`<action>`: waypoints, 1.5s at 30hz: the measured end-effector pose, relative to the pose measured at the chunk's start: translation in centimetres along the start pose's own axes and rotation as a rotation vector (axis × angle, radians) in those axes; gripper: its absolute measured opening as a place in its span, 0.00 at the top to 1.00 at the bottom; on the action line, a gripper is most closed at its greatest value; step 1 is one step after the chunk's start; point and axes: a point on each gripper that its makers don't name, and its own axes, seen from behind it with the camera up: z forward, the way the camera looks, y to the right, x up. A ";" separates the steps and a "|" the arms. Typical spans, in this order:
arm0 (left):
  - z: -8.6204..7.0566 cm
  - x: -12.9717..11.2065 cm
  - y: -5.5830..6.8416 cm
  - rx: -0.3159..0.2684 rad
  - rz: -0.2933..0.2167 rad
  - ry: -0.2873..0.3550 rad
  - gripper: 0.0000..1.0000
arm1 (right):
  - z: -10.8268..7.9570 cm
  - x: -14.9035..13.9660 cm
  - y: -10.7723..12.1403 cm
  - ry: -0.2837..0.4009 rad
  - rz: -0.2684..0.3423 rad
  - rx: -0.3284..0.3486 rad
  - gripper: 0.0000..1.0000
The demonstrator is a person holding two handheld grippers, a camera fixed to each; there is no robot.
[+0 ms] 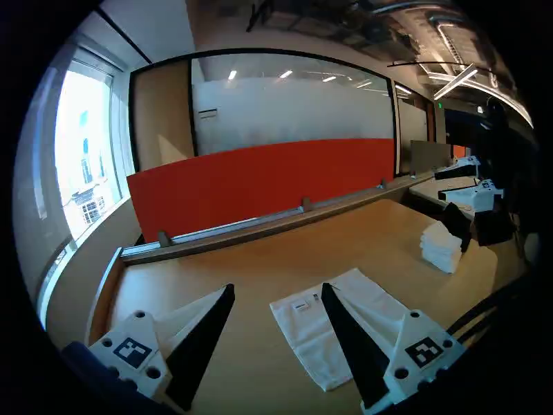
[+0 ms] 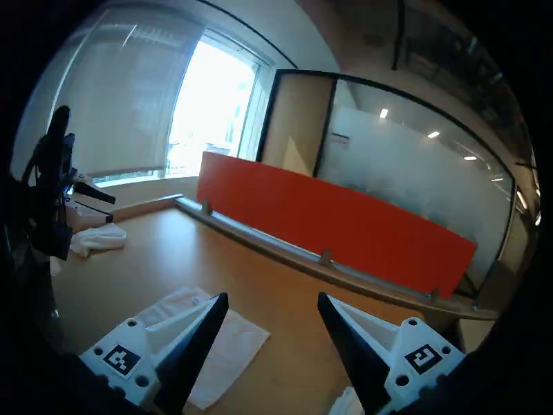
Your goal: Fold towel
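A white towel (image 1: 325,325) lies flat on the wooden table (image 1: 290,249), with a small label near its far edge. My left gripper (image 1: 276,287) hovers above the table, open and holding nothing. Its right finger overlaps the towel in the picture. In the right gripper view the same towel (image 2: 228,346) lies low and to the left, partly behind the left finger. My right gripper (image 2: 272,296) is also open with bare table between its fingers. A scrap of white cloth (image 2: 345,402) peeks in at the bottom edge.
An orange divider (image 1: 263,180) on a metal rail runs along the table's far side. A stack of folded white towels (image 1: 442,245) sits at the right, with white and black equipment (image 1: 477,190) behind it. Another white cloth (image 2: 97,238) lies beside a dark stand (image 2: 52,194).
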 end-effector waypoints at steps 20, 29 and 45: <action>2.0 -6.3 2.5 -0.091 0.058 -0.110 0.07 | 1.7 -7.2 -3.7 -0.120 0.027 0.099 0.00; 2.8 -10.9 4.0 -0.134 0.077 -0.178 0.07 | 2.5 -12.7 -5.8 -0.200 0.008 0.131 0.00; 4.2 -19.8 6.0 -0.186 0.078 -0.316 0.07 | 3.8 -20.9 -9.1 -0.307 -0.005 0.169 0.00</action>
